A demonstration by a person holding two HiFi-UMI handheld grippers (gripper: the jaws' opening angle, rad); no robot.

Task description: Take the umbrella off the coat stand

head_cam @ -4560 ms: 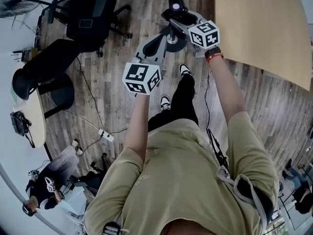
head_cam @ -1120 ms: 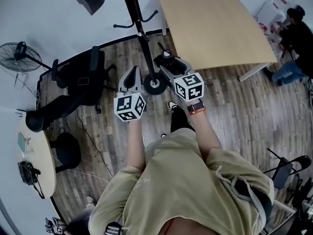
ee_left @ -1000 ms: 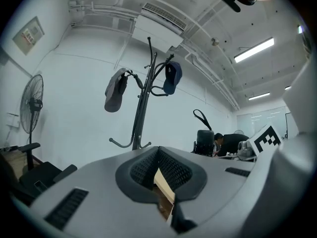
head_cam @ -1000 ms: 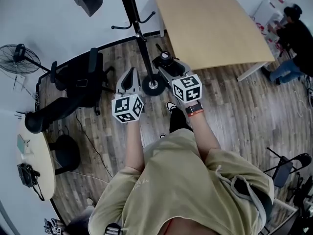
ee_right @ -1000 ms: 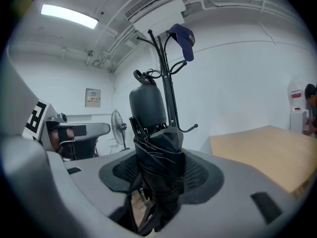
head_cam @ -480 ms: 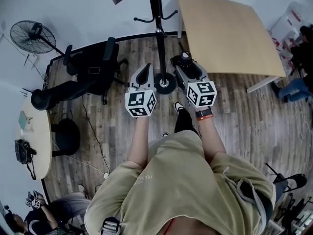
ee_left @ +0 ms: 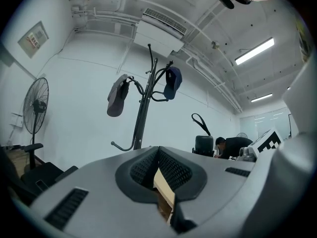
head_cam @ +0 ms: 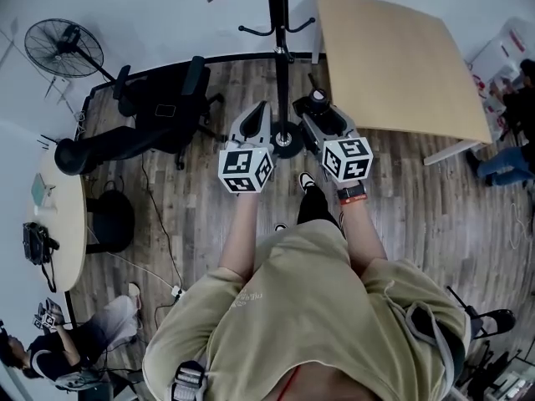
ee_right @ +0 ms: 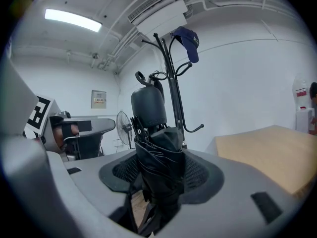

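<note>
The right gripper (head_cam: 318,117) has its fingers closed around a folded black umbrella (ee_right: 159,148), gripping the bundled canopy just below the thick rounded end. The umbrella stands upright in the fingers, clear of the coat stand (ee_right: 173,93), which rises behind it beside the desk (ee_right: 267,148). The left gripper (ee_left: 158,155) has its fingers together with nothing between them.

The umbrella looks like a light, compact one. Its loose fabric folds are probably soft and slick and likely give under pressure, while the ribs and shaft inside are stiff. A hold on the canopy may slip or twist; the hard rounded end probably offers the firmer place to grip.
</note>
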